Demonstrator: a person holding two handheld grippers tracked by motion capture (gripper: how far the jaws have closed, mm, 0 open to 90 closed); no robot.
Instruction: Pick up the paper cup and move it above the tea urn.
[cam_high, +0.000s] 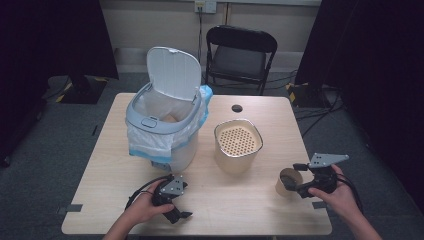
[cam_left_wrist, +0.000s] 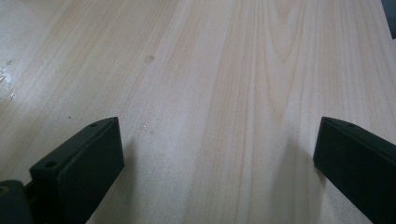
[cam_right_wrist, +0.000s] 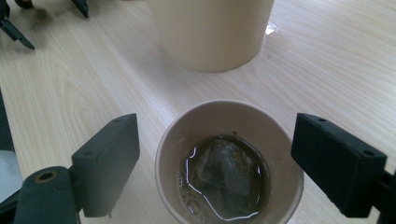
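A brown paper cup (cam_high: 288, 183) stands near the table's right front corner. In the right gripper view the cup (cam_right_wrist: 224, 119) holds brown liquid with a soaked tea bag (cam_right_wrist: 224, 173) in it. My right gripper (cam_high: 299, 178) is open, one jaw on either side of the cup (cam_right_wrist: 217, 128), not touching it. My left gripper (cam_high: 184, 197) rests low at the front left, open over bare wood (cam_left_wrist: 217, 135), with nothing between its jaws.
A cream container (cam_high: 238, 145) with a perforated strainer insert stands mid-table, just beyond the cup (cam_right_wrist: 210, 32). A grey-white bin (cam_high: 160, 132) with raised lid and white liner stands at the back left. A black folding chair (cam_high: 240, 55) is behind the table (cam_high: 250, 205).
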